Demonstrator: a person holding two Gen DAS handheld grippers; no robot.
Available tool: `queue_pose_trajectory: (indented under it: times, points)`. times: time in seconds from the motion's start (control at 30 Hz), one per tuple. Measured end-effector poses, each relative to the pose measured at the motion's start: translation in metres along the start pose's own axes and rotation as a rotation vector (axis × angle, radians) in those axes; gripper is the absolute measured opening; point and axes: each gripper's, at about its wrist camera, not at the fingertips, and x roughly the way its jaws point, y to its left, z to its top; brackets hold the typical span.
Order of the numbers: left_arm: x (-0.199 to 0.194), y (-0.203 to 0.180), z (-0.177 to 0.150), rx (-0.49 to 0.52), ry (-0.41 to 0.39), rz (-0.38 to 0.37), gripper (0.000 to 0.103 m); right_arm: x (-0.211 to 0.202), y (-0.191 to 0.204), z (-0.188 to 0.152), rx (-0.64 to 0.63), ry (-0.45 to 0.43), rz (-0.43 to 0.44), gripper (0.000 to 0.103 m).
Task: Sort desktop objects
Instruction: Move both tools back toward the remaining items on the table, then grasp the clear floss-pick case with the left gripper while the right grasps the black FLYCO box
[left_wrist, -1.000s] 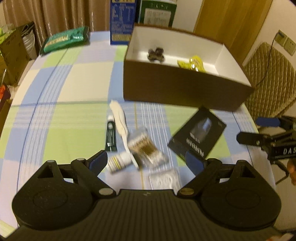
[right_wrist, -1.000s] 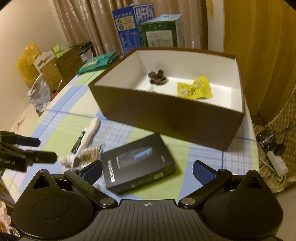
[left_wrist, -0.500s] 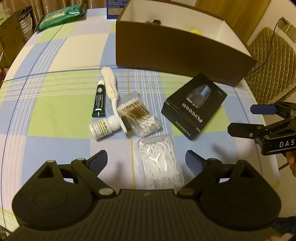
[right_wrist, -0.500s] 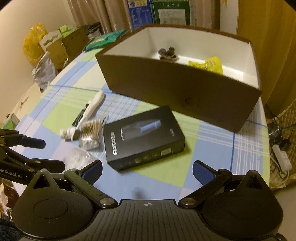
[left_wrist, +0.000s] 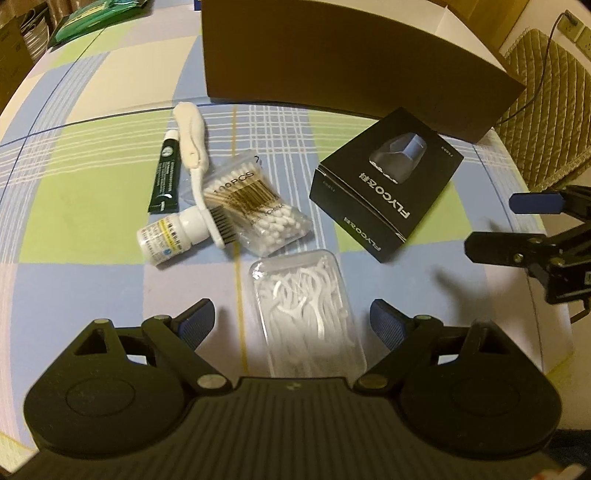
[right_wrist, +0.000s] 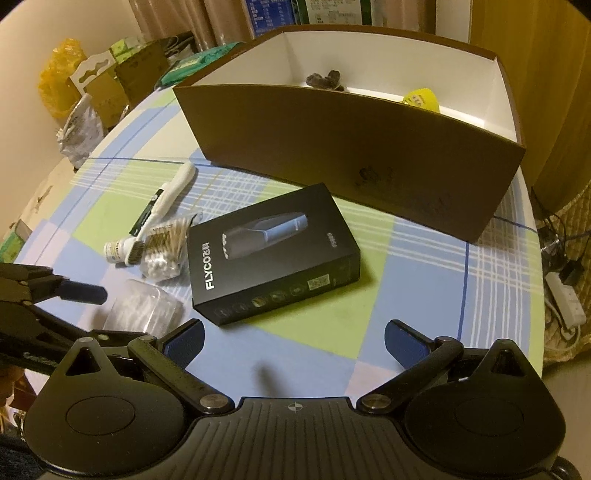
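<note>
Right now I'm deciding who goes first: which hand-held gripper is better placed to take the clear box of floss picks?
Left. The left hand-held gripper is open with the floss pick box lying directly between its fingers. The right hand-held gripper, also open, faces the black FLYCO box instead.

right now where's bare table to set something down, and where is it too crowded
Free: the wide checked cloth left of the green tube, and the patch right of the black Flyco box before the brown box. Crowded: tube, white brush, pill bottle, cotton swab bag and floss pick case bunch together.
</note>
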Motion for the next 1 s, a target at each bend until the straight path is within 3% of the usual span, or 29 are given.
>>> queue_pose_trajectory:
  times: [0.33,0.47,0.57,0.63,0.77,0.87,1.0]
  points:
    - [0.015,0.004,-0.001,0.011,0.012,0.005,0.079,0.001,0.0,0.003,-0.002,-0.011,0.02,0.101]
    - [0.01,0.006,-0.004,0.028,-0.01,0.003,0.055,0.004,0.003,0.009,-0.028,-0.019,0.044,0.101]
    - [0.007,0.013,-0.008,0.017,-0.015,0.012,0.055,0.006,0.005,0.016,-0.101,-0.03,0.064,0.101]
    - [0.002,0.019,-0.013,0.0,-0.018,0.023,0.055,0.006,0.006,0.022,-0.191,-0.05,0.091,0.101]
    - [-0.006,0.037,-0.024,-0.052,-0.022,0.05,0.055,0.006,0.008,0.029,-0.496,-0.067,0.219,0.101]
    - [-0.013,0.052,-0.033,-0.104,-0.027,0.076,0.055,0.011,0.016,0.032,-0.757,-0.022,0.252,0.101]
    - [-0.021,0.072,-0.045,-0.185,-0.036,0.116,0.055,0.023,0.024,0.035,-0.969,-0.013,0.272,0.101]
